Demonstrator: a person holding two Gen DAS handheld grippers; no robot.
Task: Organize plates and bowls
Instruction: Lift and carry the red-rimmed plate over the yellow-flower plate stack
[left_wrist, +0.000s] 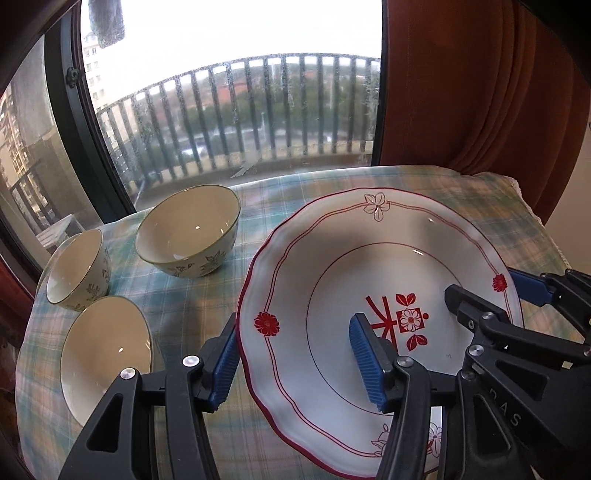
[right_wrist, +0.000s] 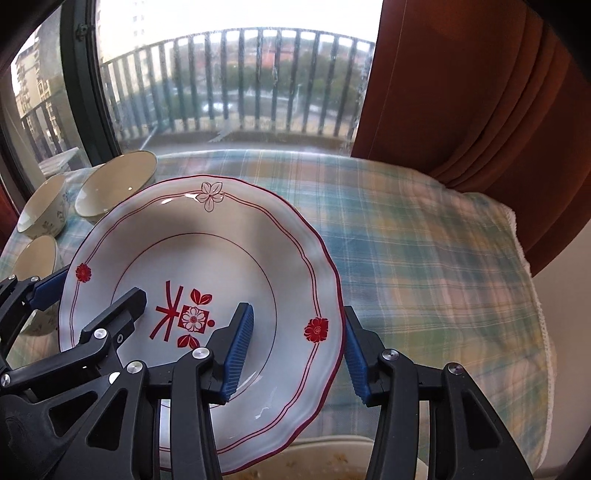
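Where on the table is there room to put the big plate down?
The widest free patch is the checked tablecloth between the plate, the orange curtain and the window. The other side is crowded: three bowls cluster there, with only narrow strips between them.

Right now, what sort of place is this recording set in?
Probably a home, likely an upper-floor flat: a table under a plaid tablecloth with a red-patterned plate and bowls, beside a window onto a railed balcony, with a rust curtain.
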